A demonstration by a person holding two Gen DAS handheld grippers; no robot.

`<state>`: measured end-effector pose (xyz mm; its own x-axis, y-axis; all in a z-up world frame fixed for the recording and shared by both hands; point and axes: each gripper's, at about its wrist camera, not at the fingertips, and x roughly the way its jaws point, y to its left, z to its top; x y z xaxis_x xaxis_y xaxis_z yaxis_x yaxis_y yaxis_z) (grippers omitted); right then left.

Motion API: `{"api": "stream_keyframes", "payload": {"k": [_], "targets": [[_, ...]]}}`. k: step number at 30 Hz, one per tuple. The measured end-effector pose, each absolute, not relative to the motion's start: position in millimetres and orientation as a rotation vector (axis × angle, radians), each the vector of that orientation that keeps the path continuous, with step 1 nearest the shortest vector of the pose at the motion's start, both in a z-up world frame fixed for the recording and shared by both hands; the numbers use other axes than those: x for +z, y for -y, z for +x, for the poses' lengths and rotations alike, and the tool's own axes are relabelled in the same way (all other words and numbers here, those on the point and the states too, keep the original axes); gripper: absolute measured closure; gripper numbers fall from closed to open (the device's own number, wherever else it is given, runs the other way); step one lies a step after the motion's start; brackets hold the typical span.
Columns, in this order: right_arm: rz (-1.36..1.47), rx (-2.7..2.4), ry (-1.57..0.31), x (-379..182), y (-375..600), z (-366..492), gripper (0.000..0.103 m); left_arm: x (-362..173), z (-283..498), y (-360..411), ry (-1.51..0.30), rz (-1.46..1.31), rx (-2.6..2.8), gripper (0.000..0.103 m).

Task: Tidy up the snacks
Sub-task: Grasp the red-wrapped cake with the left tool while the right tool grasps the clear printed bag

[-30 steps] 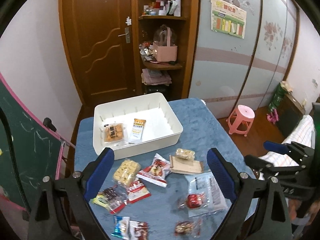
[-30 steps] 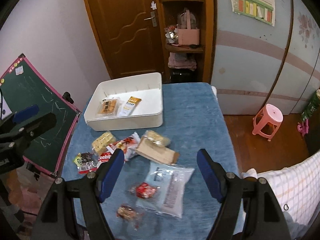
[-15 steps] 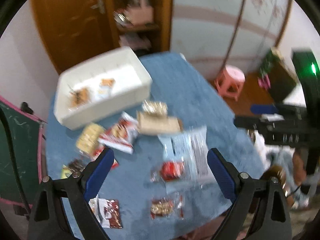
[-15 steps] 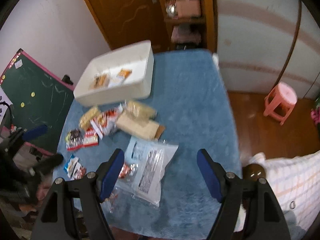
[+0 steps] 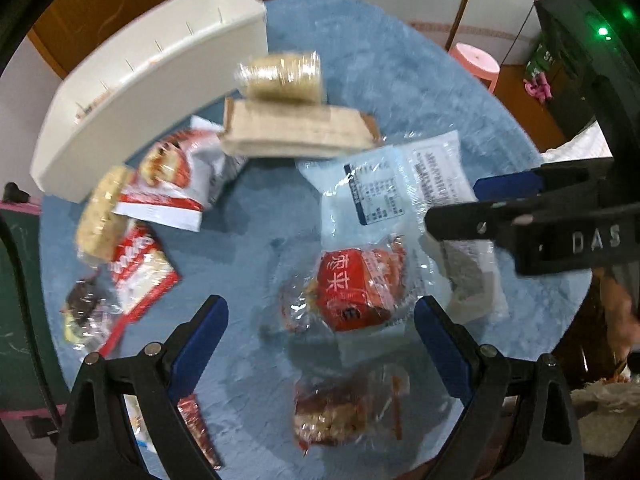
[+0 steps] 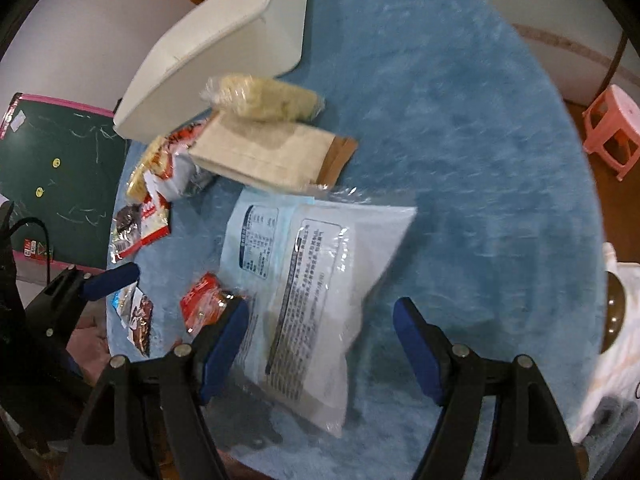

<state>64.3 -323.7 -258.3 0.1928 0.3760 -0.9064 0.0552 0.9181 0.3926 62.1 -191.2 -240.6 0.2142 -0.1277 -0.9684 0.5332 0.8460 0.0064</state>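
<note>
Both sets of jaws stand spread wide with nothing pinched between them. The left gripper (image 5: 320,332) points steeply down over a red snack packet (image 5: 352,288) in clear wrap, which lies on the blue tablecloth (image 5: 400,80) between its blue fingers (image 5: 200,336) without touching them. Just nearer than that packet lies a brownish snack in clear wrap (image 5: 340,412).

The right gripper (image 6: 320,344) hangs over the near end of a large pale blue printed bag (image 6: 316,280); its left finger sits just beside the bag's left edge, and whether it touches cannot be told. In the left view this gripper reaches in from the right, over the same bag.

Farther off, a flat beige packet (image 5: 296,132) lies across the cloth, with a clear-wrapped yellow cracker pack (image 5: 280,76) touching its far side. To the left of these lie a red and white bag (image 5: 172,184), a pale biscuit pack (image 5: 100,212) and more small red wrappers (image 5: 136,272), partly overlapping. The white plastic bin (image 5: 152,80) stands at the far left of the table; its inside is hidden here. A pink stool (image 6: 612,128) stands on the floor to the right, and a green chalkboard (image 6: 60,176) leans at the left.
</note>
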Motion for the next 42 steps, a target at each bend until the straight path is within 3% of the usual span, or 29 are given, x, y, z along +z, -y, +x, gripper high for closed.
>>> {"api": "stream_keyframes", "payload": {"k": [3, 8, 13, 14, 17, 22, 28, 42], "targets": [[0.4, 0.244, -1.397, -273.1, 319.4, 68.7, 0.037, -254.8, 69.8, 194.3, -1.325, 0.342, -0.489, 0.009], [0.44, 0.268, -1.373, -276.7, 321.6, 67.8, 0.038, -275.5, 79.9, 199.3, -1.373, 0.313, -0.486, 0.01], [0.426, 0.301, -1.343, -274.1, 323.4, 63.3, 0.05, -283.2, 94.7, 192.1, -1.431, 0.17, -0.542, 0.026], [0.433, 0.313, -1.34, -273.8, 324.5, 63.1, 0.051, -283.5, 93.4, 190.0, -1.434, 0.158, -0.551, 0.037], [0.428, 0.324, -1.329, -272.2, 325.5, 63.1, 0.058, -281.6, 92.3, 191.3, -1.439, 0.149, -0.569, 0.046], [0.384, 0.335, -1.282, -262.7, 323.0, 59.2, 0.072, -273.0, 83.8, 204.5, -1.439, 0.247, -0.56, 0.048], [0.405, 0.347, -1.238, -253.1, 329.9, 51.4, 0.083, -259.4, 85.9, 219.6, -1.455, 0.316, -0.524, 0.048], [0.263, 0.334, -1.113, -209.3, 331.8, 25.2, 0.09, -212.2, 86.7, 258.0, -1.406, 0.407, -0.513, 0.048]]}}
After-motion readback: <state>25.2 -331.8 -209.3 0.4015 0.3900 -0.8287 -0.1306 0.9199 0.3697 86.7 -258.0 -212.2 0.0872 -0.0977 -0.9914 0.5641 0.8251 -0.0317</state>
